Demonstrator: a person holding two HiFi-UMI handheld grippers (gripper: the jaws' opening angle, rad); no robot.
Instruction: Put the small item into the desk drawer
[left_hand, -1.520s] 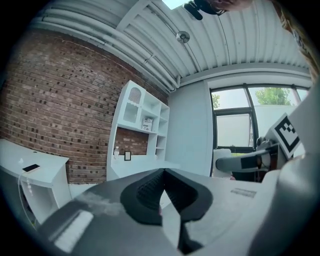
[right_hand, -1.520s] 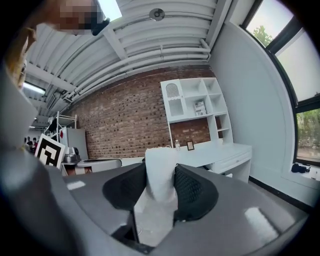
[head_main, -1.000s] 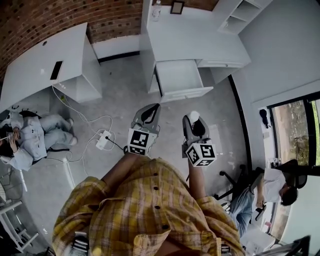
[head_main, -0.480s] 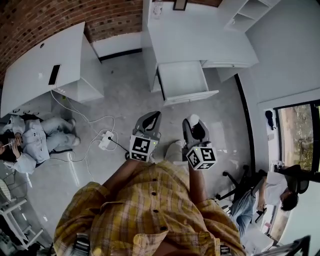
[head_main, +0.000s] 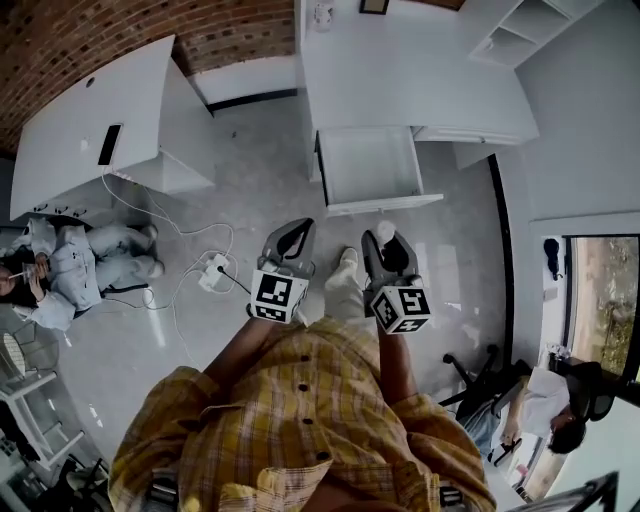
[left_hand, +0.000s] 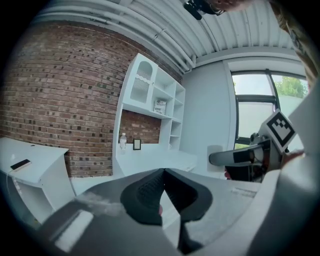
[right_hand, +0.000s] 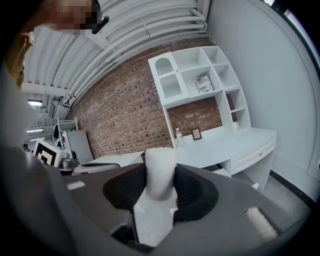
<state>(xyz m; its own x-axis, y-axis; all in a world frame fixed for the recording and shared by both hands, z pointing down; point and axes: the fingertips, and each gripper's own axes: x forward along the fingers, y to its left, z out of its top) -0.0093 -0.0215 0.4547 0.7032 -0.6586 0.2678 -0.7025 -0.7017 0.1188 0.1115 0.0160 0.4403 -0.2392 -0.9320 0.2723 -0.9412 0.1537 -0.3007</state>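
From the head view, the white desk (head_main: 400, 80) stands against the brick wall with its drawer (head_main: 368, 165) pulled out over the floor, which neither gripper view shows clearly. Both tongs hang above the floor, well apart from the drawer. The left gripper (left_hand: 162, 172) has its jaws pressed together at the tips with nothing between them, plain only in its own view. The right gripper (head_main: 384, 245) is clamped on the small item (right_hand: 160, 175), a white rounded piece, possibly a short tube; from above it is only a pale spot.
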